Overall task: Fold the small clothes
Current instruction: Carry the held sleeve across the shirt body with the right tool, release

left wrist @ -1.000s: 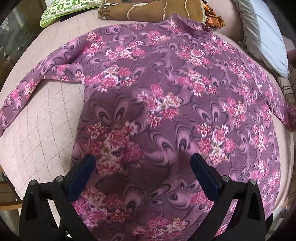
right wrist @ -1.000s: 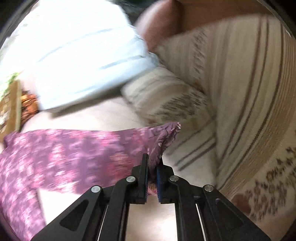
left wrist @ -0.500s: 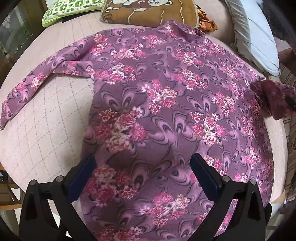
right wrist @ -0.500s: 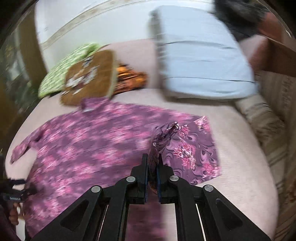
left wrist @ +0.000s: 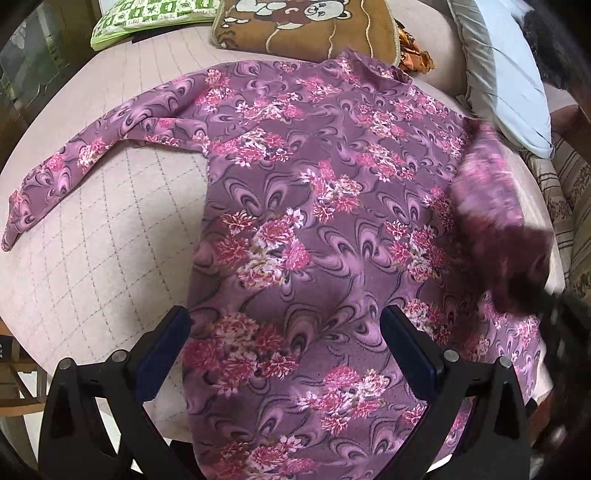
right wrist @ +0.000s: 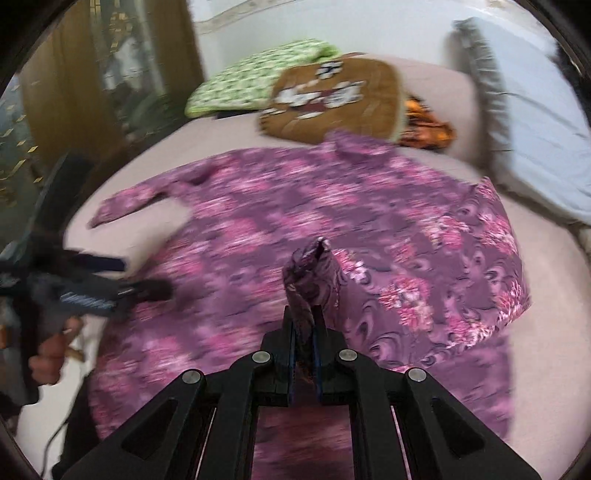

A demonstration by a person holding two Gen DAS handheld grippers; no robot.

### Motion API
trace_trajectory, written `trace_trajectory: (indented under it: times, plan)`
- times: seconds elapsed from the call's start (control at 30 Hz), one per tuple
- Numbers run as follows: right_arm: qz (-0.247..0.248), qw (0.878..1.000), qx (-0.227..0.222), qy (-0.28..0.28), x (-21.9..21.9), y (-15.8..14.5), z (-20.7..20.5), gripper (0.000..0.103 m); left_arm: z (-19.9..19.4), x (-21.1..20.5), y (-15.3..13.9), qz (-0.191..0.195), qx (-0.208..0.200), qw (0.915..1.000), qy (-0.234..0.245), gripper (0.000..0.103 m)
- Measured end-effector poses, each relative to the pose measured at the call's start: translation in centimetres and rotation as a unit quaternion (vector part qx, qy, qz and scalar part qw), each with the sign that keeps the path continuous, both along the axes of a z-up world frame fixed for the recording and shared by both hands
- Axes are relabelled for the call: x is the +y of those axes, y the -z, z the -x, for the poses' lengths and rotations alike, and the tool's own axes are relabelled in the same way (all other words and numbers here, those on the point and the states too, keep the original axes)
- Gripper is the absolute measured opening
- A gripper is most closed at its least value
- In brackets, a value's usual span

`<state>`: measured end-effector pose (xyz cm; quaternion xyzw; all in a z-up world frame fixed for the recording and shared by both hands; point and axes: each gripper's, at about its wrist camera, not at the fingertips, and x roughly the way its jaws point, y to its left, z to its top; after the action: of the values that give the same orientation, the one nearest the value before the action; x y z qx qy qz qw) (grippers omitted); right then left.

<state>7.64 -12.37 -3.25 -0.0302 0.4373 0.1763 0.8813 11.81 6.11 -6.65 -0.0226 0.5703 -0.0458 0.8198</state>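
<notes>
A purple floral long-sleeved top [left wrist: 317, 206] lies spread flat on a pale quilted bed [left wrist: 96, 236], collar toward the cushions. My left gripper [left wrist: 286, 328] hovers open above the top's lower body, nothing between its fingers. My right gripper [right wrist: 304, 325] is shut on the cuff of the right sleeve [right wrist: 310, 273]; that sleeve [right wrist: 454, 280] is lifted and drawn across the top's body. In the left wrist view the lifted sleeve [left wrist: 491, 206] is a blurred fold at the right. The left sleeve [left wrist: 85, 155] lies stretched out to the left.
A brown cartoon cushion [left wrist: 306, 29] and a green patterned cushion [left wrist: 147, 18] lie beyond the collar. A pale blue pillow [left wrist: 509, 74] sits at the right, striped bedding [left wrist: 569, 192] beside it. A hand [right wrist: 48, 354] holds the left gripper [right wrist: 92, 284] at the bed's left edge.
My right gripper has carried the right sleeve from the bed's right side inward over the top's body. The left gripper has drawn back a little, staying open.
</notes>
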Motion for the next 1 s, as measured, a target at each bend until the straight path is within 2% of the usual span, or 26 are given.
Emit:
trace_trajectory:
  times: [0.1, 0.17, 0.23, 0.3, 0.37, 0.4, 0.43, 0.5, 0.53, 0.57, 0.63, 0.67, 0.73, 0.87, 1.0]
  plan:
    - [-0.001, 0.999, 0.01, -0.033, 2.8, 0.9, 1.9, 0.007, 0.2, 0.1, -0.3, 0.0, -0.002, 1.0, 0.001, 0.103]
    - [-0.015, 0.998, 0.042, -0.053, 4.1, 2.3, 2.6, 0.009, 0.3, 0.0, -0.5, 0.002, -0.003, 1.0, -0.001, 0.103]
    - [-0.005, 0.996, 0.063, -0.064, 5.0, 3.5, 3.6, 0.013, 0.2, -0.1, -0.5, 0.006, 0.0, 1.0, -0.001, 0.103]
    - [0.005, 0.995, 0.064, -0.073, 5.1, 3.8, 4.6, 0.015, 0.1, -0.6, -0.6, 0.013, 0.006, 0.9999, 0.002, 0.103]
    - [0.004, 0.996, 0.063, -0.069, 4.0, 3.2, 5.9, 0.029, 0.1, -1.3, -0.6, 0.021, 0.01, 0.9997, 0.007, 0.103]
    - [-0.005, 0.997, 0.054, -0.061, 3.0, 2.6, 6.6, 0.03, 0.0, -1.8, -0.7, 0.025, 0.013, 0.9995, 0.011, 0.103]
    - [-0.019, 0.998, 0.043, -0.045, 1.3, 1.9, 7.3, 0.031, 0.0, -2.4, -0.7, 0.029, 0.014, 0.9993, 0.018, 0.103]
    - [-0.035, 0.999, 0.033, 0.001, -2.2, 1.0, 7.7, 0.04, 0.0, -3.6, -0.9, 0.03, 0.013, 0.999, 0.03, 0.103]
    - [-0.037, 0.998, 0.03, 0.044, -5.2, 0.7, 7.9, 0.047, -0.1, -4.3, -1.0, 0.03, 0.014, 0.9988, 0.037, 0.103]
    - [-0.037, 0.996, 0.029, 0.08, -7.6, 0.5, 7.8, 0.048, -0.1, -5.0, -0.9, 0.029, 0.015, 0.9985, 0.045, 0.103]
    - [-0.041, 0.987, 0.039, 0.152, -12.3, 0.8, 7.5, 0.049, -0.2, -6.5, -0.6, 0.022, 0.021, 0.9978, 0.059, 0.103]
    - [-0.054, 0.977, 0.051, 0.198, -15.5, 1.2, 7.4, 0.05, -0.2, -7.1, -0.2, 0.016, 0.025, 0.9975, 0.064, 0.103]
    - [-0.074, 0.964, 0.061, 0.25, -19.5, 2.0, 7.0, 0.05, 0.1, -8.4, 1.0, 0.0, 0.036, 0.9962, 0.079, 0.103]
    - [-0.091, 0.956, 0.083, 0.266, -21.8, 3.9, 4.3, 0.05, 1.0, -10.4, 3.0, -0.041, 0.054, 0.9925, 0.101, 0.103]
    - [-0.091, 0.957, 0.1, 0.257, -21.2, 6.2, 1.1, 0.046, 1.3, -10.6, 3.2, -0.048, 0.059, 0.9922, 0.099, 0.103]
